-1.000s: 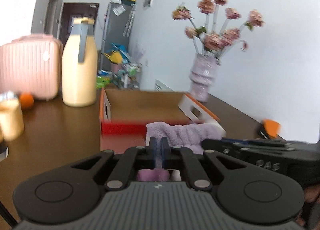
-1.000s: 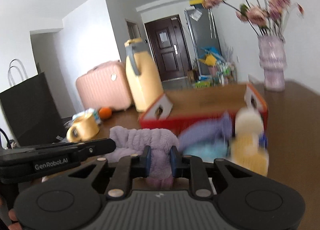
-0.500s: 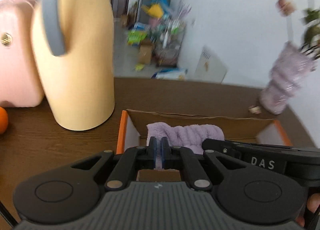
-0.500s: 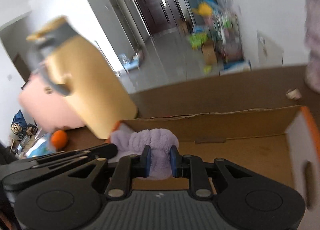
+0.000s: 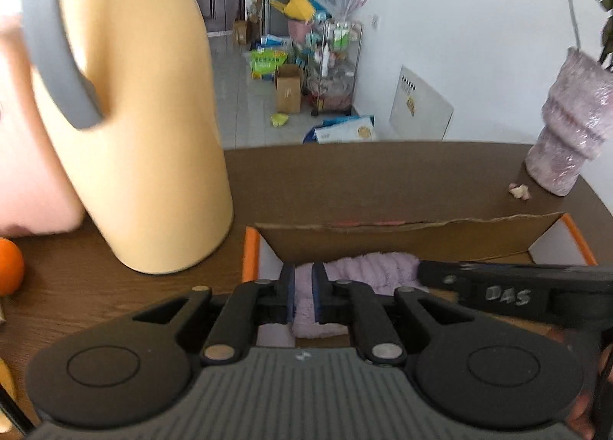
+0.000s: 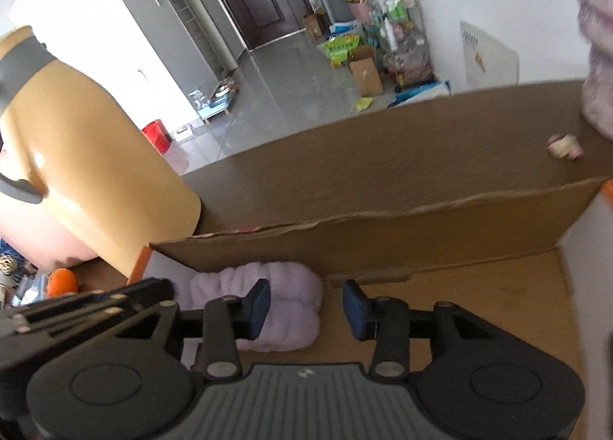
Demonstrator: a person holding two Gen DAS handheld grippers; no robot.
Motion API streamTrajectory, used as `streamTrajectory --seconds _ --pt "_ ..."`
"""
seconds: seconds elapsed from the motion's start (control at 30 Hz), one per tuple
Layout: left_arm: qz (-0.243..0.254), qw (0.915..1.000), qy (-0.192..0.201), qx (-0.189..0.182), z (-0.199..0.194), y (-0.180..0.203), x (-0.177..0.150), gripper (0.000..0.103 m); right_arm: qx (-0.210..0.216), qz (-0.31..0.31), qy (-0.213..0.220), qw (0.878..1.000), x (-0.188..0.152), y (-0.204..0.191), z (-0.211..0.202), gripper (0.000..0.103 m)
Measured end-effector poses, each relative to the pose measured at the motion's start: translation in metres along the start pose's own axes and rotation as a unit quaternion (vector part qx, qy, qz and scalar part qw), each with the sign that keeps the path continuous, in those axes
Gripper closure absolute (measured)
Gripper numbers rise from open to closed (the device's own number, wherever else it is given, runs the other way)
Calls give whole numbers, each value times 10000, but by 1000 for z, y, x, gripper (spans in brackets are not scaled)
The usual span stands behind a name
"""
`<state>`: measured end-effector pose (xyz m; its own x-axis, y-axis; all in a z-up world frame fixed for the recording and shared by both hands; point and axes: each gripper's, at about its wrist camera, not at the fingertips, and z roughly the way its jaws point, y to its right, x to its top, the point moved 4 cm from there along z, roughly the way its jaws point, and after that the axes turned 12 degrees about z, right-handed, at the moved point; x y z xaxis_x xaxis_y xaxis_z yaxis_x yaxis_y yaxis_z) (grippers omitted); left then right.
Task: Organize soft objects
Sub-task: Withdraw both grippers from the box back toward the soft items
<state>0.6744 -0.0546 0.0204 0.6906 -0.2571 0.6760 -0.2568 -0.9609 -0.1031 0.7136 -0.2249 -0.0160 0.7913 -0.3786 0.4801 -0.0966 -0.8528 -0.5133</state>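
Observation:
A folded lilac plush towel lies in the near left corner of an open cardboard box with orange edges. My left gripper is shut on the towel's left end. In the right wrist view the towel rests on the box floor against the back wall. My right gripper is open, its left finger over the towel and its right finger over bare cardboard. The right gripper's body crosses the left wrist view.
A tall yellow jug with a grey handle stands just left of the box. An orange and a pink suitcase are further left. A lilac vase stands at the back right on the brown table.
Both grippers carried the towel forward and down into the box. My right gripper has opened and let go of the towel. The left stays shut on it.

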Motion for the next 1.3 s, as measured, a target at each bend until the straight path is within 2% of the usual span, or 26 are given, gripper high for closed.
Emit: streamTrajectory --seconds 0.07,0.17,0.2,0.3,0.43,0.57,0.63,0.7,0.8,0.87,1.03,1.13,1.23,1.3 --pt "88 9999 130 65 -15 -4 2 87 -62 -133 153 9998 2 3 -23 62" --pt "251 9989 353 200 -47 -10 -2 70 -157 -309 454 9984 4 12 -67 59" --pt "309 9982 447 255 -59 -9 -4 67 -222 -391 569 9974 1 15 -84 55" --pt "524 9948 780 398 -97 -6 -17 62 -432 -592 883 9934 -8 25 -133 51" --pt "716 9885 1182 618 -150 5 -42 50 -498 -679 1254 9885 -26 39 -197 45" --pt "710 9825 1568 718 -194 13 -69 34 -551 -902 1673 9802 -59 43 -249 38" --pt "706 9789 1760 760 -215 18 -82 27 -459 -1046 1901 9751 -80 44 -272 31" --pt "667 9754 1949 783 -236 24 -99 16 -389 -1179 2173 9682 -100 44 -294 26" --pt "556 9692 2206 943 -262 34 -128 10 -288 -1429 2565 9555 -140 47 -323 17" --pt "604 9640 2364 1055 -275 43 -149 3 -183 -1550 2723 9495 -167 52 -335 16" --pt "734 9509 2725 1274 -304 72 -202 0 241 -1781 3203 9301 -240 68 -364 0" --pt "563 9530 2686 1281 -313 84 -233 0 331 -1890 3457 9185 -281 78 -374 0" --pt "325 9560 2585 1346 -316 93 -261 0 619 -1809 3410 9204 -310 88 -377 0" --pt "298 9541 2552 1540 -318 100 -276 0 730 -1777 3314 9237 -322 94 -372 0"
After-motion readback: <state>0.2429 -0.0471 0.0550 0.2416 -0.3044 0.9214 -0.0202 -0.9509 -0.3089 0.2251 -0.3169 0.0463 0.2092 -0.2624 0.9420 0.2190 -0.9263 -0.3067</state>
